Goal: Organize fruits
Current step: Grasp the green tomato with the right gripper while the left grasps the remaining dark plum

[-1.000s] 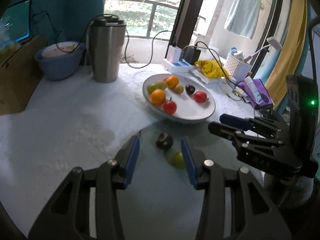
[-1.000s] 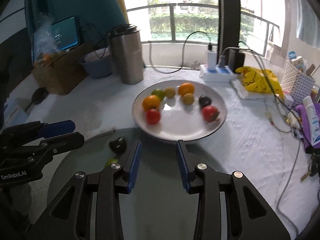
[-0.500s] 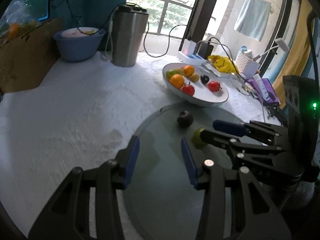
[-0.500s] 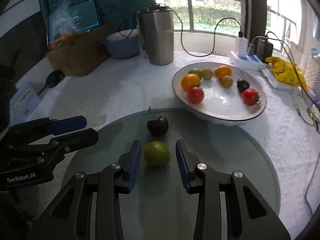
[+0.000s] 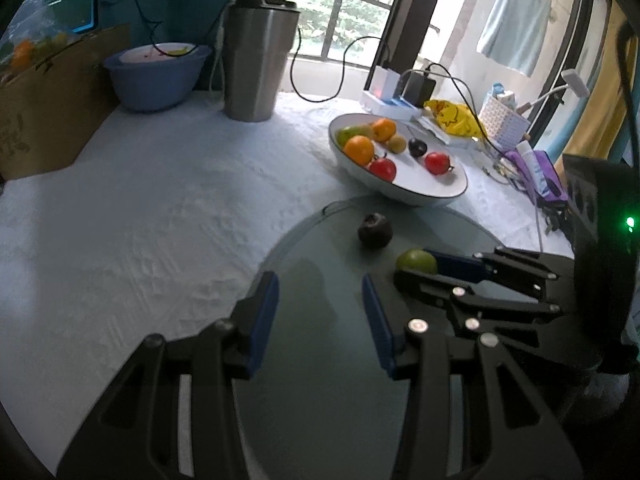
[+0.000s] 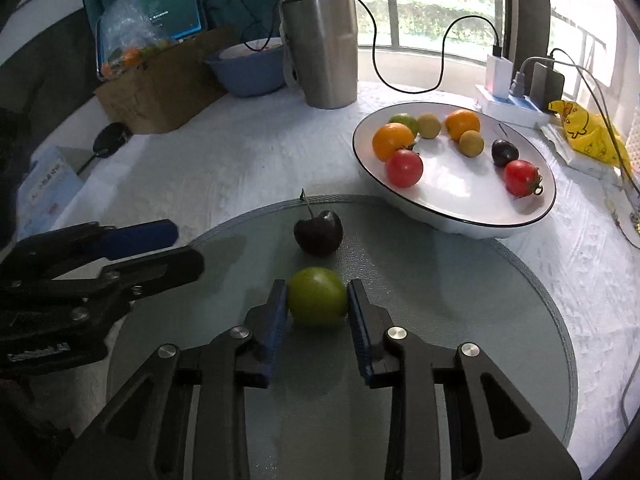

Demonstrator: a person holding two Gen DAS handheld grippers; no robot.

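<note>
Green fruit (image 6: 317, 296), on glass disc (image 6: 500, 320), clamped between right gripper (image 6: 318, 300) pads, dark cherry (image 6: 318, 233) just ahead, white plate (image 6: 460, 220) ahead-right; left gripper (image 5: 318, 308) apart, empty; risk: round skin slipping out if squeezed off-centre.

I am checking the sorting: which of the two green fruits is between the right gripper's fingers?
The green fruit on the glass disc, next to the dark cherry. The other green one lies in the white bowl.
</note>
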